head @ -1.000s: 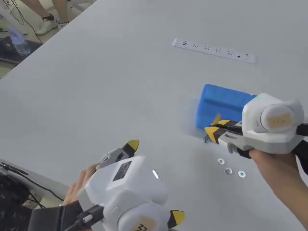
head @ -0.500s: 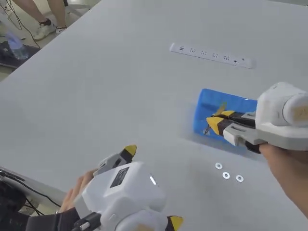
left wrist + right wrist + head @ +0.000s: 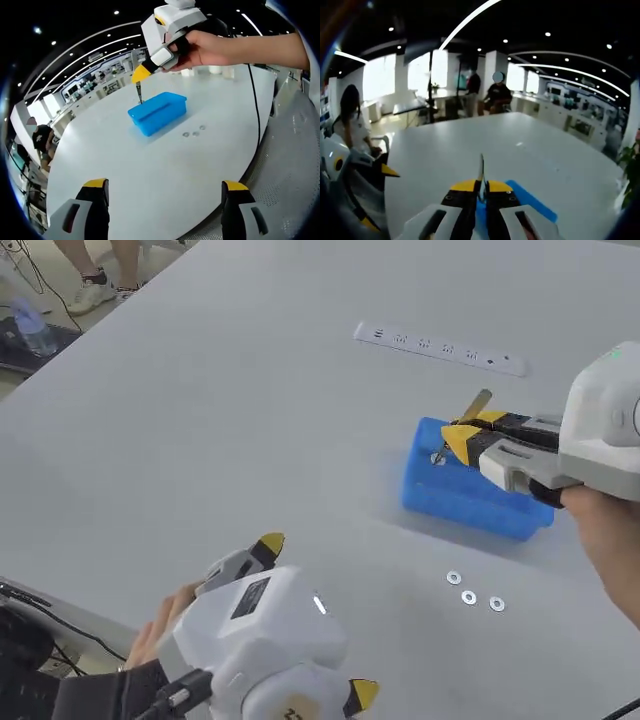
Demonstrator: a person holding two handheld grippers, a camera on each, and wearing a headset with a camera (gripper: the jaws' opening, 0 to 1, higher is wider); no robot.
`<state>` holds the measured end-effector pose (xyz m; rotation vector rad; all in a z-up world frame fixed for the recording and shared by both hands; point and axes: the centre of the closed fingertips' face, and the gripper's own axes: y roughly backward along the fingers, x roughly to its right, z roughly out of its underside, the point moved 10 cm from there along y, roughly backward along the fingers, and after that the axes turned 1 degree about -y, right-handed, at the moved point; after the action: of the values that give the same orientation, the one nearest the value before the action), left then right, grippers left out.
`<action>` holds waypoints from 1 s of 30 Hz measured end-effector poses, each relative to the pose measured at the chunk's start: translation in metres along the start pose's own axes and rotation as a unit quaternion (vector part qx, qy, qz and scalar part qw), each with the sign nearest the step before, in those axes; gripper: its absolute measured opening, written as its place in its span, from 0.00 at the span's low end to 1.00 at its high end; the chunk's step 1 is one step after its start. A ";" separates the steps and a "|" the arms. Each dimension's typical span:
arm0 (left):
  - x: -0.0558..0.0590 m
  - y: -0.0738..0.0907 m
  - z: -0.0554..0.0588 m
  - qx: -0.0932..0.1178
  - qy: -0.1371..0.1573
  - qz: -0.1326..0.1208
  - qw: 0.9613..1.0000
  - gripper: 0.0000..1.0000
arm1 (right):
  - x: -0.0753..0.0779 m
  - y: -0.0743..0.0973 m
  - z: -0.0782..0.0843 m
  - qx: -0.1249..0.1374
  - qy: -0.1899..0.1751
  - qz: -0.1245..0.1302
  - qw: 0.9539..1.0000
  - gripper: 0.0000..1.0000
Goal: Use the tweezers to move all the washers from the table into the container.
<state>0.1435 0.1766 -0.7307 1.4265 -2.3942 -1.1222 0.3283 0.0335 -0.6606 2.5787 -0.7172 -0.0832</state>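
Observation:
A blue container [image 3: 470, 490] stands on the white table [image 3: 230, 430]. Three small washers [image 3: 468, 597] lie in a row on the table just in front of it. My right gripper [image 3: 465, 437] is shut on metal tweezers [image 3: 440, 452], whose tips point down over the container's left end. Something small shows at the tips, too tiny to identify. From the left gripper view, the tweezers [image 3: 138, 93] hang just above the container [image 3: 157, 112], with the washers [image 3: 194, 133] beside it. My left gripper [image 3: 316, 619] is open near the table's front edge and holds nothing.
A white power strip [image 3: 440, 348] lies on the table beyond the container. Cables and a dark object [image 3: 20, 640] sit off the table's near left edge. People stand at the far end of the table [image 3: 497, 92].
My right gripper has lifted the tweezers from the table beside the container's front left corner up and over the container's left end. The left gripper has stayed put.

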 end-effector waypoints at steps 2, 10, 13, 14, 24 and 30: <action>0.000 0.000 0.000 0.000 0.001 0.001 1.000 0.95 | 0.005 -0.002 0.001 -0.004 0.003 0.010 1.000 0.02; 0.000 0.000 0.000 -0.001 0.000 -0.001 1.000 0.95 | 0.025 -0.018 0.020 -0.025 -0.032 0.036 0.999 0.02; 0.000 0.000 0.000 -0.001 0.001 -0.001 1.000 0.95 | 0.030 -0.021 0.027 -0.033 -0.038 0.041 0.998 0.02; 0.000 0.000 0.000 -0.001 0.001 -0.001 1.000 0.95 | 0.028 -0.025 0.029 -0.037 -0.040 0.038 0.998 0.02; 0.000 0.000 0.001 -0.006 -0.004 -0.001 1.000 0.95 | 0.034 -0.037 0.045 -0.063 -0.046 0.039 0.996 0.02; 0.000 0.000 0.001 -0.004 -0.005 -0.005 1.000 0.95 | 0.036 -0.043 0.054 -0.072 -0.055 0.039 0.995 0.02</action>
<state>0.1434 0.1771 -0.7311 1.4358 -2.3880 -1.1428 0.3703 0.0257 -0.7259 2.4206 -0.8205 -0.2458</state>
